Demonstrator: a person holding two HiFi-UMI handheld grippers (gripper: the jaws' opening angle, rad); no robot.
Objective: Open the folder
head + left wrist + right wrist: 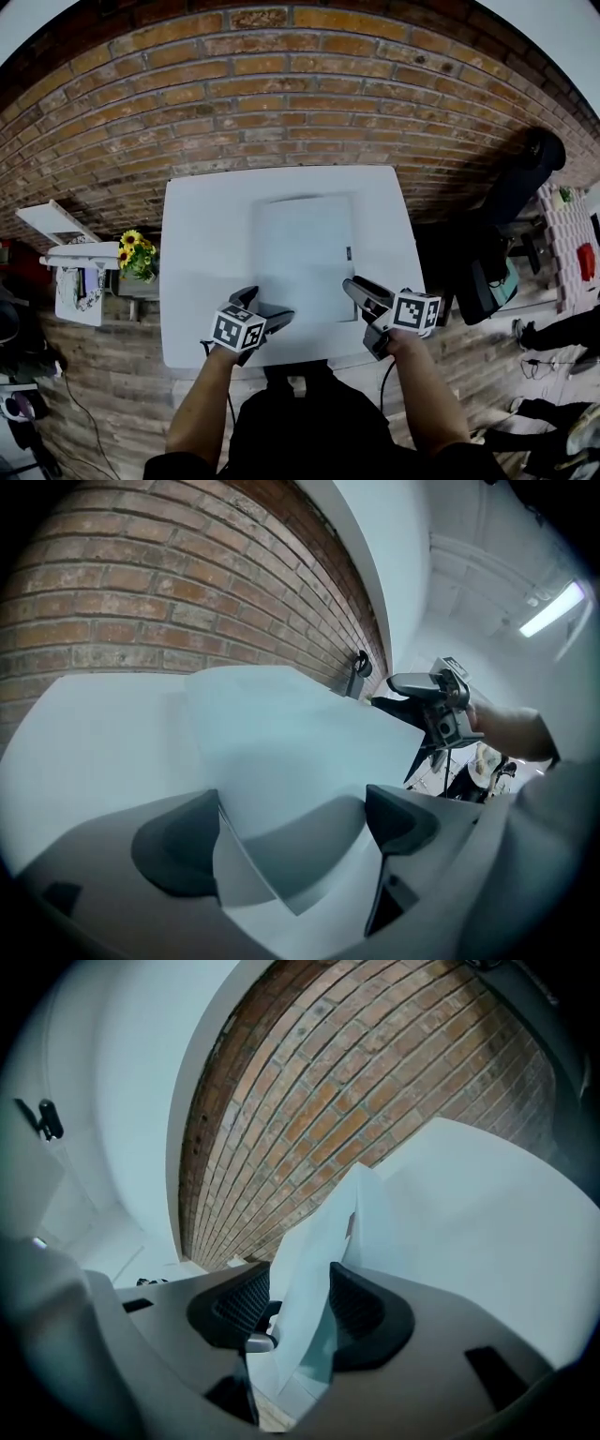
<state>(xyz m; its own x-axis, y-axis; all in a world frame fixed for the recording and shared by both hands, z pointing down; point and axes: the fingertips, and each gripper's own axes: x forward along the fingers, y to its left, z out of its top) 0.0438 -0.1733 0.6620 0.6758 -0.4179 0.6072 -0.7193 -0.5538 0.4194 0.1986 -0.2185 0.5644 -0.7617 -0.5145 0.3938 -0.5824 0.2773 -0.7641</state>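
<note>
Now, pale translucent folder (305, 248), left gripper (267, 307), right gripper (362, 292) both spread around its corners

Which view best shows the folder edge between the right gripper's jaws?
The right gripper view: the folder edge stands raised between the parted jaws of the right gripper. The head view shows the folder from above, that edge under the gripper. The left gripper view shows it small and far off.
</note>
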